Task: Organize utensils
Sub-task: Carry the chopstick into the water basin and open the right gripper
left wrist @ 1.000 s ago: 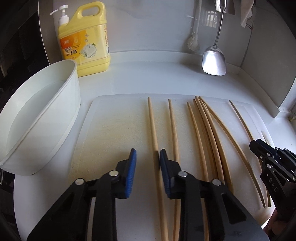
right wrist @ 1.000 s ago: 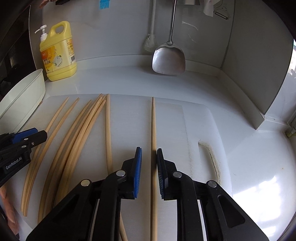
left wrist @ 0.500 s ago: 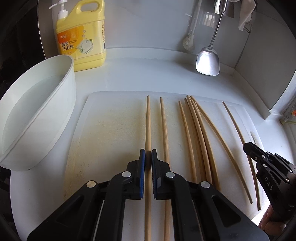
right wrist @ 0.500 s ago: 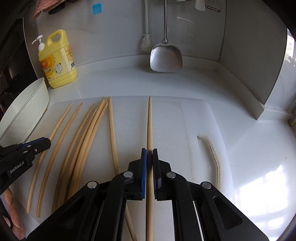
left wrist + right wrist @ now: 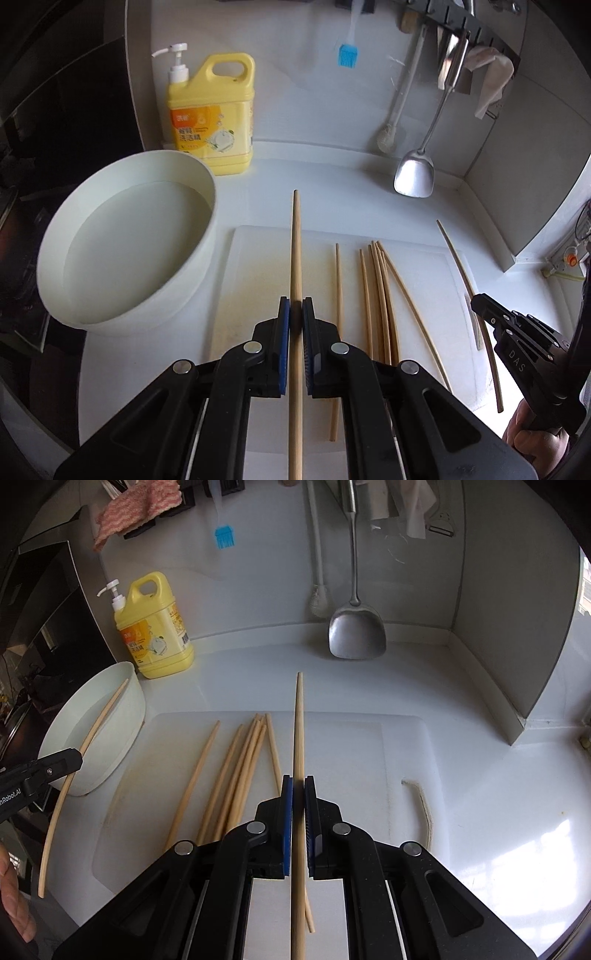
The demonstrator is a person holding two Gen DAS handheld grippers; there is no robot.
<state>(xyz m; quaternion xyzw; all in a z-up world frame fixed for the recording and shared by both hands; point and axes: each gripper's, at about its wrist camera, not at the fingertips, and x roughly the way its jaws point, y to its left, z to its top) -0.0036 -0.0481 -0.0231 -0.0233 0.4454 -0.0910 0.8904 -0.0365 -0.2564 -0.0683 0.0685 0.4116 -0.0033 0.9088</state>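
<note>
My left gripper (image 5: 296, 306) is shut on a wooden chopstick (image 5: 295, 251), held up off the white cutting board (image 5: 255, 266) with its tip pointing away. My right gripper (image 5: 298, 784) is shut on a second chopstick (image 5: 298, 723), also lifted above the board (image 5: 369, 760). Several more chopsticks (image 5: 376, 295) lie loose on the board, fanned between the two grippers (image 5: 236, 771). In the left wrist view the right gripper (image 5: 480, 301) shows at the right edge with its chopstick (image 5: 456, 254). In the right wrist view the left gripper (image 5: 75, 758) shows at the left edge with its chopstick (image 5: 99, 716) over the bowl.
A white bowl (image 5: 207, 221) holding water stands left of the board. A yellow dish-soap bottle (image 5: 212, 122) stands behind it. A metal spatula (image 5: 413, 177), a brush and a blue silicone brush (image 5: 347, 55) hang on the back wall. A person's hand (image 5: 532, 439) holds the right gripper.
Both grippers shut on a chopstick each, then rose off the board with them. The left chopstick now reaches toward the bowl side.
</note>
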